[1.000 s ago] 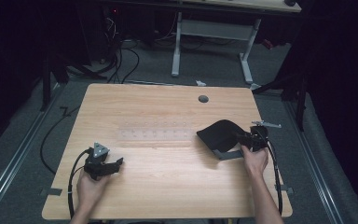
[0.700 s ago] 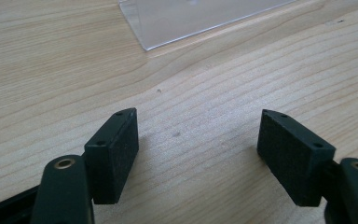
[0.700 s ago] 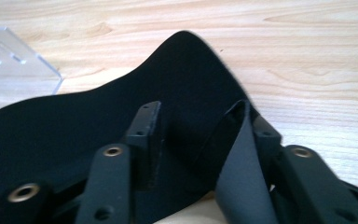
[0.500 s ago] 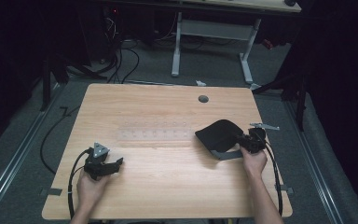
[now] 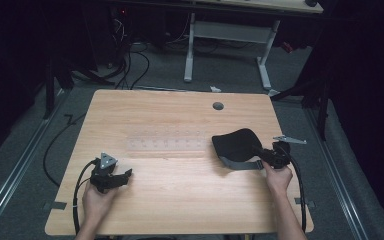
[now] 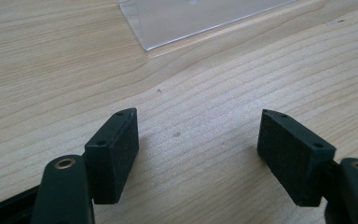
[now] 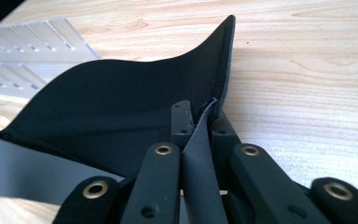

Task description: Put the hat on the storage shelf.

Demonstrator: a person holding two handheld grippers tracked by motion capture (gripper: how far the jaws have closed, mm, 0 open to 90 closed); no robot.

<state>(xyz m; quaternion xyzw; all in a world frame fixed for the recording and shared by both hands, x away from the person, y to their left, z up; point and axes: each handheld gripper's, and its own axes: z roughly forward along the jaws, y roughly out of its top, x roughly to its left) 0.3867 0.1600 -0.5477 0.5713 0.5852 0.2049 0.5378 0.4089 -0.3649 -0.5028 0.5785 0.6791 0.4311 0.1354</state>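
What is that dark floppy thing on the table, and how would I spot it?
On the light wooden table, look right, past the clear plastic slotted strip. The black flexible sheet with a grey underside lies there, one edge pinched in the right gripper; nothing else there is dark and curled.

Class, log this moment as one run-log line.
left gripper: open, empty, over table | right gripper: shut on black sheet edge, sheet partly lifted

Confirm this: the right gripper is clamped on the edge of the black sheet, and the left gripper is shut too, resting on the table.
Not quite. The left gripper is open: the left gripper view shows its jaws wide apart over bare table. The right gripper is indeed clamped on the black sheet.
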